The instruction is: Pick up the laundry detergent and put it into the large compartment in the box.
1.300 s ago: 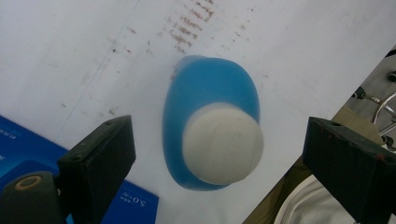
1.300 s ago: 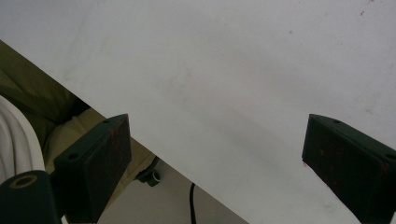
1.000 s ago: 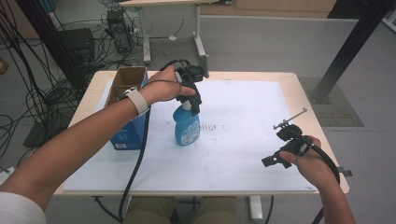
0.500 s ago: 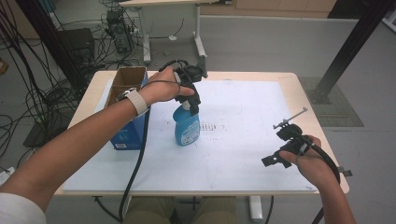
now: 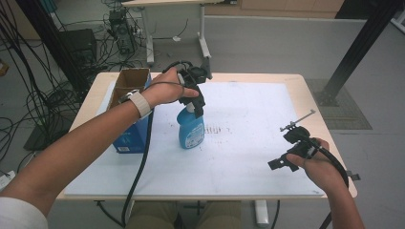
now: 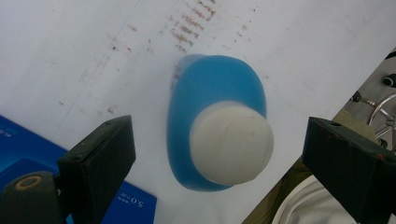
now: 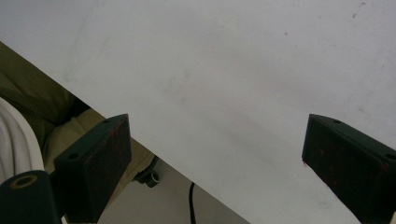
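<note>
Across the desk (image 5: 248,157) lies a white sheet, with a blue cardboard box (image 5: 128,136) standing just beside the left gripper's fingers on their outer side. Directly below those fingers stands the blue bottle (image 5: 191,129), upright, well apart from the right gripper (image 5: 292,148), which hovers low over the bare sheet near the desk's front right edge.

From the left gripper view, the left gripper (image 6: 219,154) looks straight down on the bottle's white cap (image 6: 232,142), which sits between the two fingers with clear gaps on both sides; they stand wide open and touch nothing. That view also catches a corner of the box at lower left.

From the right gripper view, its fingers (image 7: 93,163) are spread wide and empty, over white sheet and the desk edge.
</note>
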`<state>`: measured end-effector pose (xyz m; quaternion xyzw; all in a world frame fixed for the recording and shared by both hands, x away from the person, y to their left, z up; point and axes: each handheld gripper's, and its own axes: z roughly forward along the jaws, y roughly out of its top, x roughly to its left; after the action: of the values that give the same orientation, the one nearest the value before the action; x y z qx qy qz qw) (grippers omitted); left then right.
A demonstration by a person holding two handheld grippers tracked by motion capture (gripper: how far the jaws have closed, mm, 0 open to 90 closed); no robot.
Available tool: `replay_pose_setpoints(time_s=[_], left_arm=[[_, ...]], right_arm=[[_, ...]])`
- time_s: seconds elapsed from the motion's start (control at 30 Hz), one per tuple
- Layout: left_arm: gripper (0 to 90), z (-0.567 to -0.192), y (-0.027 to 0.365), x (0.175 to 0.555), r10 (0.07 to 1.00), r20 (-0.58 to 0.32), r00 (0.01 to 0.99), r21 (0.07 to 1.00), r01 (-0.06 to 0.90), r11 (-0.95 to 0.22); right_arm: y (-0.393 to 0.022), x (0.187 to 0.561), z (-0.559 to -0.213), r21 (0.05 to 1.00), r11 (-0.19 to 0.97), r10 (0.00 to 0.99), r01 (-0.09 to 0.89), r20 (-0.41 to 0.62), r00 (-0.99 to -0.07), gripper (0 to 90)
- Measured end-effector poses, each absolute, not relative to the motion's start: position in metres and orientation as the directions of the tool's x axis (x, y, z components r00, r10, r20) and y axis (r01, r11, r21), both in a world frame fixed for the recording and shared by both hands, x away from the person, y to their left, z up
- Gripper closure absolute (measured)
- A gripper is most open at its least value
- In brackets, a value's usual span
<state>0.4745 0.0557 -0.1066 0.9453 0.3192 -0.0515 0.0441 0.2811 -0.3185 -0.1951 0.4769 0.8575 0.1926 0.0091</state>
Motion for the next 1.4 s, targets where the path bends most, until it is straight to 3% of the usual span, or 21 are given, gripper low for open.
replay_pose_setpoints(time_s=[1.4], left_arm=[[10.0, -0.1072, 0.0568, 0.4735, 0.594, -0.135, 0.793, 0.059, 0.604, -0.794]], right_arm=[[-0.3165, 0.2833, -0.1945, 0.337, 0.475, 0.819, 0.813, 0.168, -0.548, 8.3]])
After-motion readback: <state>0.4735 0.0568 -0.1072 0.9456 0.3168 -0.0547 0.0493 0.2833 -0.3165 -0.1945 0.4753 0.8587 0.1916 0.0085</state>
